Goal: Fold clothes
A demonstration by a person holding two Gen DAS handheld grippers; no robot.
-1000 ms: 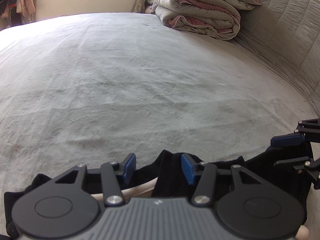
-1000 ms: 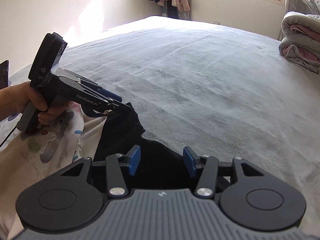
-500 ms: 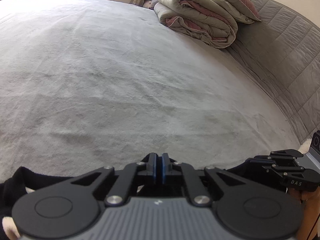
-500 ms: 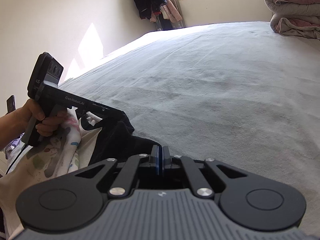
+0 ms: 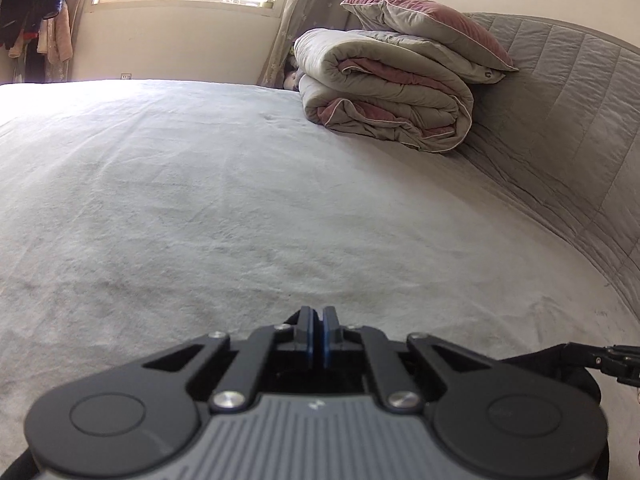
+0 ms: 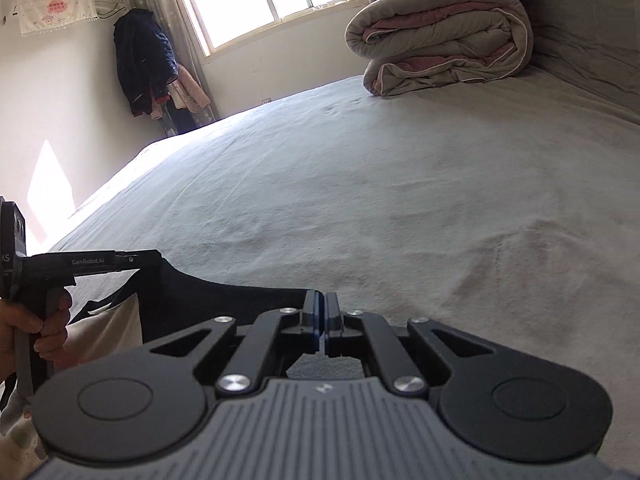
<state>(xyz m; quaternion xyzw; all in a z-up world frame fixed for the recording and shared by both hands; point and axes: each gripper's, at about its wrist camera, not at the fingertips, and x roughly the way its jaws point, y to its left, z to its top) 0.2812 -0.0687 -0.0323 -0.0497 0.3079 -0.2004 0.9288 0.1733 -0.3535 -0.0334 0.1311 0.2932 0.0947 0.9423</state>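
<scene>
The right hand-held gripper [image 6: 320, 322] is pinching the top edge of the black garment [image 6: 224, 300], jaws fully closed on it; the left hand-held gripper [image 6: 154, 258] is clamping the same edge further left. A second ago both were standing open over the cloth. The garment is now hanging taut between them at the bed's [image 6: 360, 184] near edge, with the folded duvet [image 6: 440, 40] far right.

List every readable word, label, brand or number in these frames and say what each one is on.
"GenRobot.AI": on the side of the left gripper, seen from the right wrist view.
"AS": on the camera block at the picture's left edge; the letters before it are cut off.
Wall hanging: red characters and small pictures, too blurred to read.
Left wrist view: no readable text.
</scene>
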